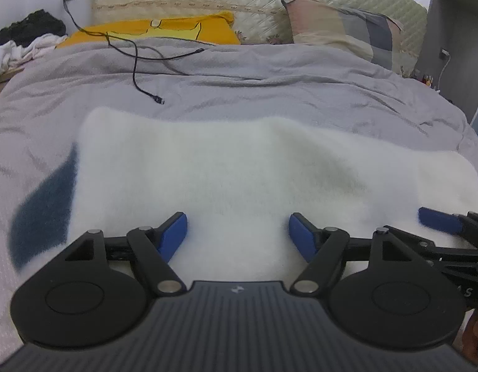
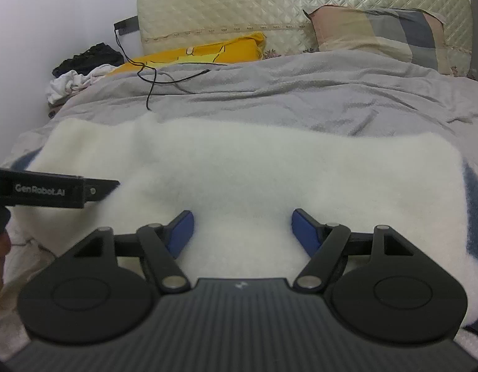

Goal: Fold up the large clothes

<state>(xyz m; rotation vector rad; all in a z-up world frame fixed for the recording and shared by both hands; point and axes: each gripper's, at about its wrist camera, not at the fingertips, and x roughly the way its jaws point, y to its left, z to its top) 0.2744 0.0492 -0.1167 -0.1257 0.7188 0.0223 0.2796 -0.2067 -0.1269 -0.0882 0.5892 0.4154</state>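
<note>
Currently, the white fleece garment (image 1: 226, 173) is being left lying flat across the grey bedcover (image 1: 270, 86), apparently partway folded, while the left gripper (image 1: 238, 235) and right gripper (image 2: 242, 231) are being held wide above its near edge, nothing gripped.

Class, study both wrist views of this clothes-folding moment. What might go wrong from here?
1. Both the left gripper and right gripper stand open over the fluffy white garment, so a shallow close may slip off the pile.
2. The loose black cable on the grey blanket could snag if the garment gets pushed forward.
</note>
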